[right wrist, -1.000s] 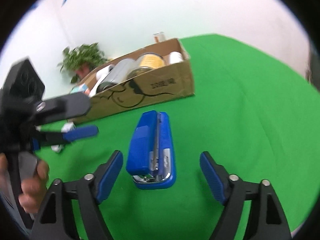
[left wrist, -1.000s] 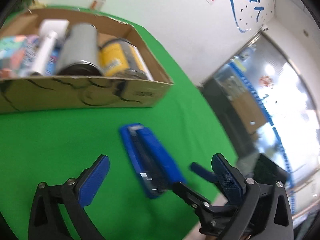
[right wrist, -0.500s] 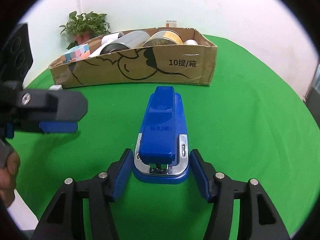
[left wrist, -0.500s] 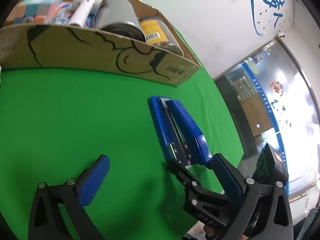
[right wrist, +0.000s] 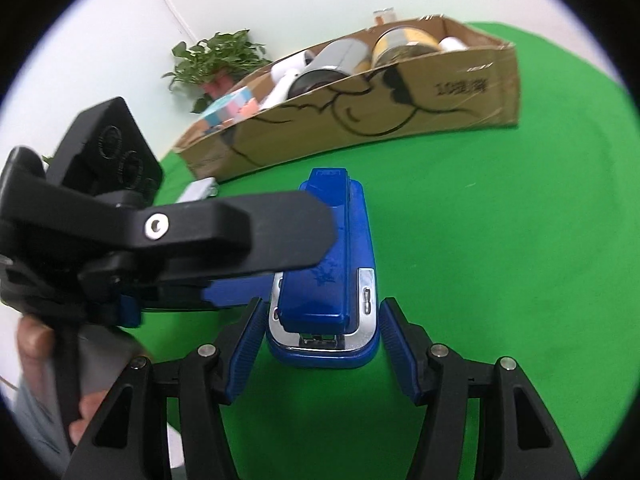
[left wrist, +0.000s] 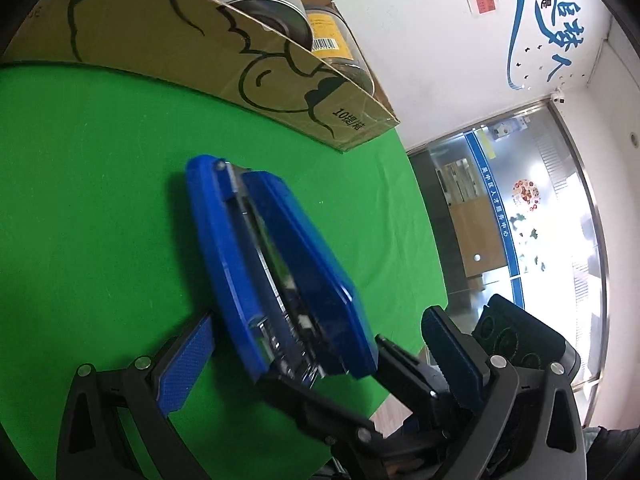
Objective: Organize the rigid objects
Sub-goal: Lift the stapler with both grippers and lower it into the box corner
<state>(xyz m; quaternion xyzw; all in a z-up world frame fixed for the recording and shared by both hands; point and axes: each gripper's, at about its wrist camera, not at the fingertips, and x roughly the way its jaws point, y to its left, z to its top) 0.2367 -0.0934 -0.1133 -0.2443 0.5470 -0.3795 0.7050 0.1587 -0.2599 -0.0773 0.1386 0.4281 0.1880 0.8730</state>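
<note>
"Holding anything in those tongs?"

"My right gripper (right wrist: 322, 312) has narrowed onto the blue stapler (right wrist: 328, 280); both pads sit against the sides of its front end. My left gripper (left wrist: 318, 320) comes in from the side, wide but closing. The stapler lies between its fingers, with neither pad on it."

"Where is the stapler, exactly?"

"Over the green cloth (right wrist: 500, 240), in front of the cardboard box (right wrist: 400, 100) and apart from it. Its hinge end points toward the box. I cannot tell whether it rests on the cloth or hangs just above."

"What's in the box?"

"A silver can (right wrist: 332, 64) on its side, with a yellow-labelled jar (right wrist: 404, 40) beside it. A white bottle (right wrist: 288, 76) lies on the can's other side, then a pastel block (right wrist: 230, 106) at the far end. A white round thing (right wrist: 452, 44) is beyond the jar; I cannot make out what it is."

"Anything outside it?"

"A small pale item (right wrist: 200, 190) on the cloth near the box's end, too blurred to name."
</note>
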